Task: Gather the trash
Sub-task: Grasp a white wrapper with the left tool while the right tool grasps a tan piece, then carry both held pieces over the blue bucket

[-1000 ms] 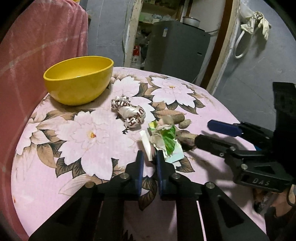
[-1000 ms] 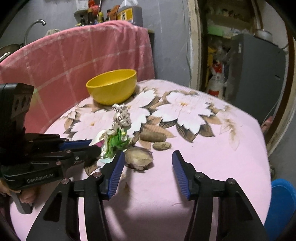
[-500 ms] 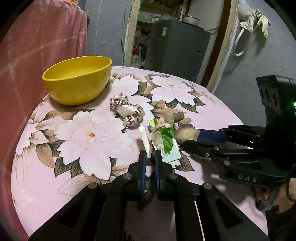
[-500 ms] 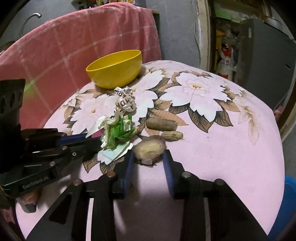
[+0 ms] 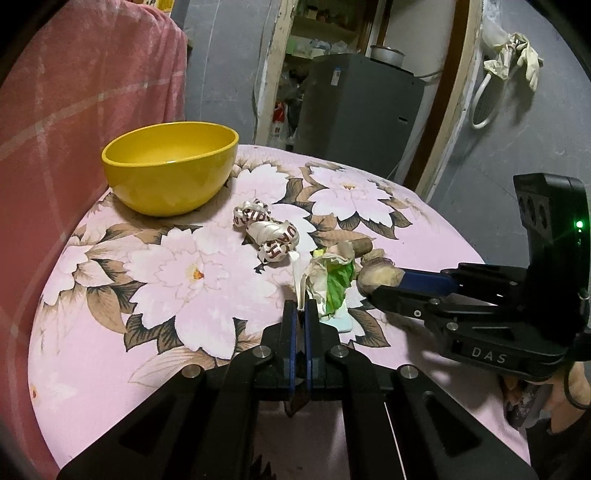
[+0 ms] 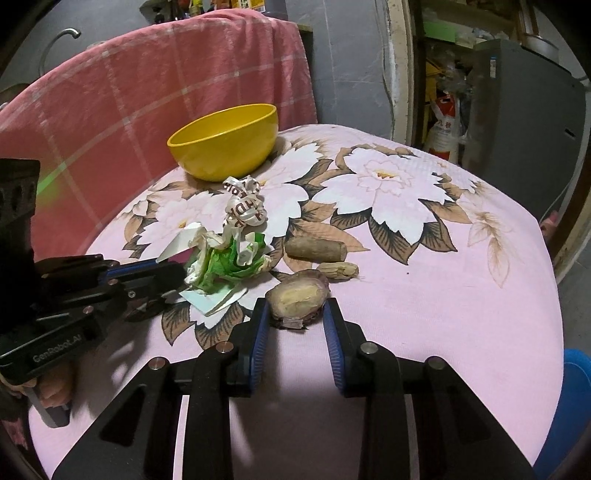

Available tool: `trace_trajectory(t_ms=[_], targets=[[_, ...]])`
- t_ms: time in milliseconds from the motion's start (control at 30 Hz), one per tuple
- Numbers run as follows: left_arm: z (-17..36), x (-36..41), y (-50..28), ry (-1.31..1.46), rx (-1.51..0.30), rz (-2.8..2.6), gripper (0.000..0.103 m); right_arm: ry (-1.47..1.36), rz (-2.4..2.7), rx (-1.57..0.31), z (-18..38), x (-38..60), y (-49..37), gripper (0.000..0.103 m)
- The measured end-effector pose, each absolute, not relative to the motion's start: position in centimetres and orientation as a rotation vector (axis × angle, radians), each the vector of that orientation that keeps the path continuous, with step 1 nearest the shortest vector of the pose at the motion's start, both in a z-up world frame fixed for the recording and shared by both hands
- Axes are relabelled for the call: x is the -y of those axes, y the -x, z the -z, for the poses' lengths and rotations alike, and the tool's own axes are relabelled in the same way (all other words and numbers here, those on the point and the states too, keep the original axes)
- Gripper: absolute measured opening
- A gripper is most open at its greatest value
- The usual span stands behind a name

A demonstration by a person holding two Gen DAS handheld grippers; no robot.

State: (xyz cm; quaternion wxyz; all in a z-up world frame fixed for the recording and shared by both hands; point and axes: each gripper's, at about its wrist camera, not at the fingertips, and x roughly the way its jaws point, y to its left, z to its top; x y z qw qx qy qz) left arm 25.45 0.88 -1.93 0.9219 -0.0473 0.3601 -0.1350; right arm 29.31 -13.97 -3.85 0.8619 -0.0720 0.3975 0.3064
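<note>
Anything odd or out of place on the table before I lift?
Only the trash itself: a crumpled white-and-green paper wrapper, a curled printed ribbon and brown peel scraps lie scattered on the pink floral tablecloth. The yellow bowl stands upright; nothing spilled.

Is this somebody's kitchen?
Probably a home kitchen or dining corner: a flowery tablecloth, a yellow bowl, a faucet and bottles behind, a grey fridge nearby.

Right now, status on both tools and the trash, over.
Left tool shut on crumpled green-and-white wrapper. Right tool closed around brown peeled root scrap, on the pink floral cloth. Yellow bowl unobstructed.
</note>
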Motion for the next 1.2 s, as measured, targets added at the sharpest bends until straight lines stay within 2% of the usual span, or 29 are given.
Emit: trace_trajectory(t_ms=[700,1200], targets=[[0.2,-1.4,-23.2,0.089,-0.597,0.226,0.001,0.145,-0.585,-0.697,2.8,14.9,-27.8,0.027],[-5.1,1.2,-21.4,0.115,-0.407,0.221,0.001,0.059,-0.495,-0.368,-1.6,19.6,-23.3,0.026]])
